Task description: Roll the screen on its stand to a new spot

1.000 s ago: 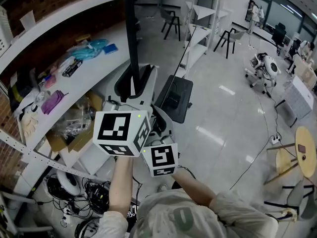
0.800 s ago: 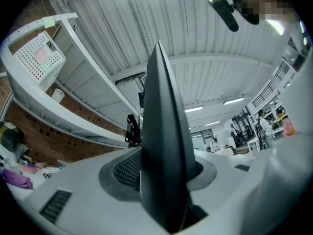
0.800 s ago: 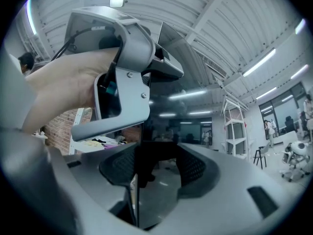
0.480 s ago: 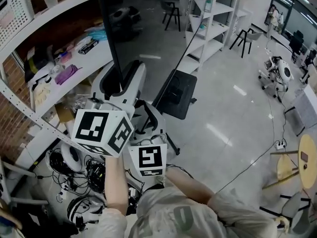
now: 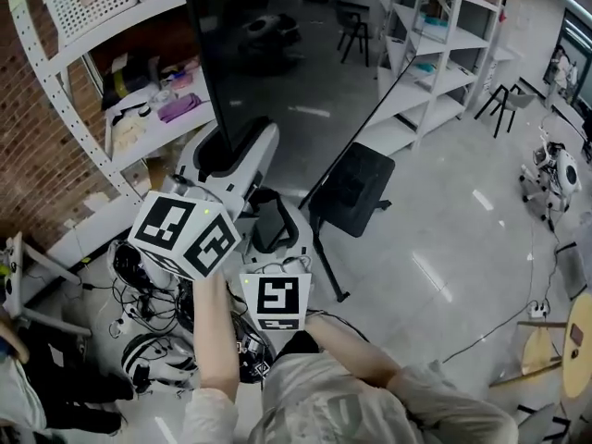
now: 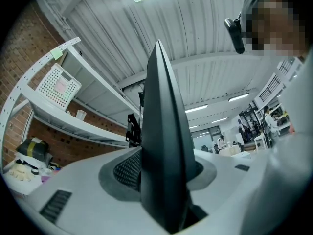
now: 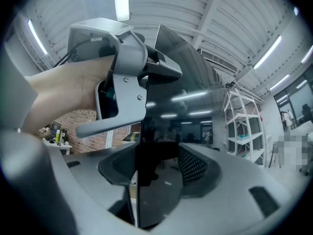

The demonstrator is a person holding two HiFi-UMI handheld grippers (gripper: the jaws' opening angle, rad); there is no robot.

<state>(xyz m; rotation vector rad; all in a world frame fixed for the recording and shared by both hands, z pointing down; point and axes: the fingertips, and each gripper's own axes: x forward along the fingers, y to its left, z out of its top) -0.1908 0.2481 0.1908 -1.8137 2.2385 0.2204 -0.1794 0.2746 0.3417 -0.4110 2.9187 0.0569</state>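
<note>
Newly shifted shelf (image 5: 129, 21) beside one screen (image 5: 277, 63); left gripper (image 5: 231, 155) clamped on its edge, right gripper (image 5: 273, 225) just opening around it.

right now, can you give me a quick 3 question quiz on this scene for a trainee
1. True or false: the left gripper has nothing between its jaws.
2. On the floor below the white shelves lie: A a rug, B tangled cables, C a ladder.
3. Fill in: the wall behind those shelves is bare ____.

Key
1. False: the edge of the screen stands between them.
2. B
3. brick
</note>
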